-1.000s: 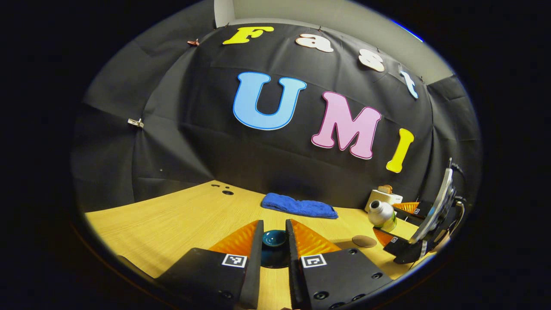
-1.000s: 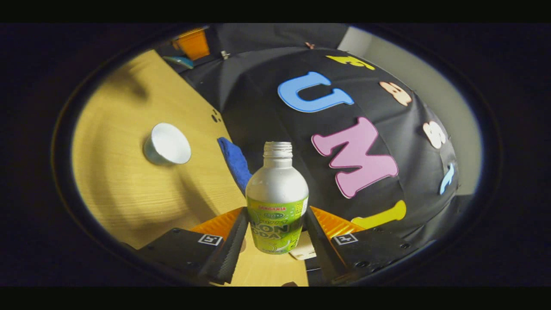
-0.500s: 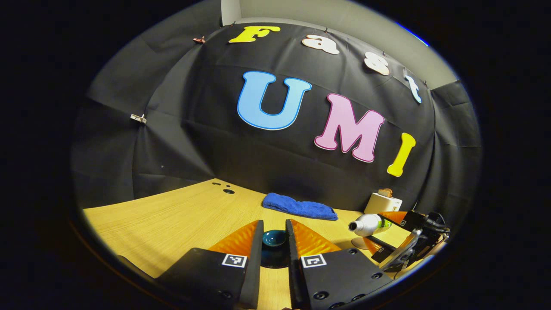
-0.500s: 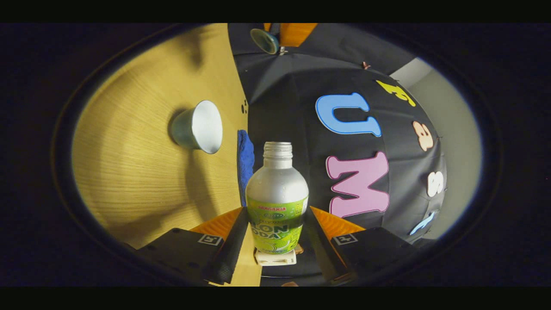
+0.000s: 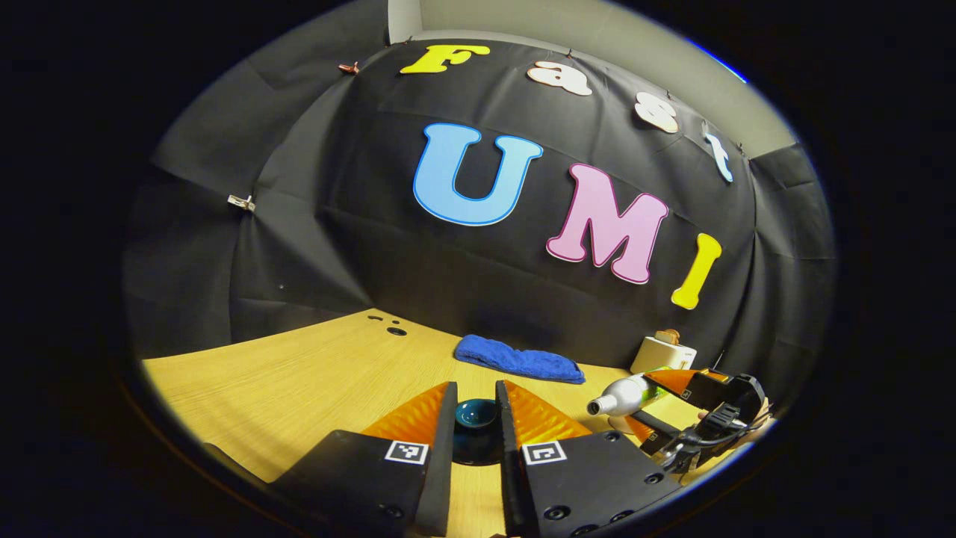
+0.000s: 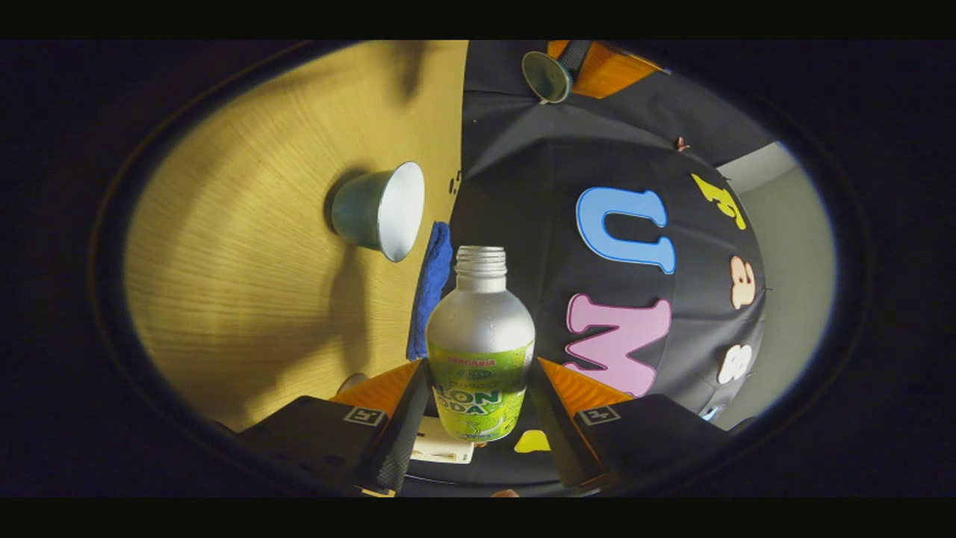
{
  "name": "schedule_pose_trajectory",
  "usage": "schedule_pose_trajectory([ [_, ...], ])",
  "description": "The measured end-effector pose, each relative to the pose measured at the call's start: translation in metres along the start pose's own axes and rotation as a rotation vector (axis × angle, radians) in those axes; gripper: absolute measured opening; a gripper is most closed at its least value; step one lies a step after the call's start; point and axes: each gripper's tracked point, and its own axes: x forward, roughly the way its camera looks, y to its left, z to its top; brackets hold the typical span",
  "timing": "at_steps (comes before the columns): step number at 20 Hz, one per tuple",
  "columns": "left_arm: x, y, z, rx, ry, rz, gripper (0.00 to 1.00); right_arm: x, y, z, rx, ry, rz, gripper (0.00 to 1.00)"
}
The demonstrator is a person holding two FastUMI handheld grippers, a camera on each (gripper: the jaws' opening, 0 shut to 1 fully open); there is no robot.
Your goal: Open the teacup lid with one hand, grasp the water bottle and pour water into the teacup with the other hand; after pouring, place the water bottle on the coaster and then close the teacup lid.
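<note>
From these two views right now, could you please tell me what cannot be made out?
- Water level in the teacup: right gripper view shows it side-on, so its bottom is hidden.
- Any stream from the water bottle: its mouth faces away; in the left gripper view the bottle is too small.
- Teacup lid: left gripper view, mostly covered by the left tool.
- Coaster: largely hidden behind the right tool.

The dark teal glazed lid (image 5: 476, 413) sits between the left tool (image 5: 476, 418) fingers, its lower part hidden. Behind the right tool (image 6: 478, 403), the green-labelled silver bottle (image 6: 480, 351) covers part of a small cream box (image 6: 441, 448). The bottle's contents can't be made out.
</note>
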Motion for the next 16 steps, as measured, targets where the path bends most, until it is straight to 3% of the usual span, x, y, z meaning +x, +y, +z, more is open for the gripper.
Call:
schedule_pose_trajectory([
  [2, 0.0011, -0.0001, -0.0004, 0.003, 0.0, 0.002, 0.31, 0.0022, 0.0002, -0.0016, -0.022, 0.003, 0.001, 0.74],
  [3, 0.0008, 0.0, -0.0008, 0.002, 0.001, 0.002, 0.31, 0.0018, 0.0013, -0.0021, -0.032, 0.004, 0.001, 0.77],
  [13, 0.0038, -0.0009, -0.0036, -0.004, 0.01, -0.003, 0.31, 0.0048, 0.0013, -0.0032, -0.108, 0.004, -0.003, 0.77],
  [14, 0.0048, -0.0008, -0.0038, -0.004, 0.01, -0.003, 0.31, 0.0048, 0.0018, -0.0024, -0.123, 0.002, -0.007, 0.74],
  [16, 0.0027, 0.0003, -0.003, -0.005, 0.01, -0.002, 0.31, 0.0048, 0.0046, -0.0027, -0.14, -0.002, -0.005, 0.77],
])
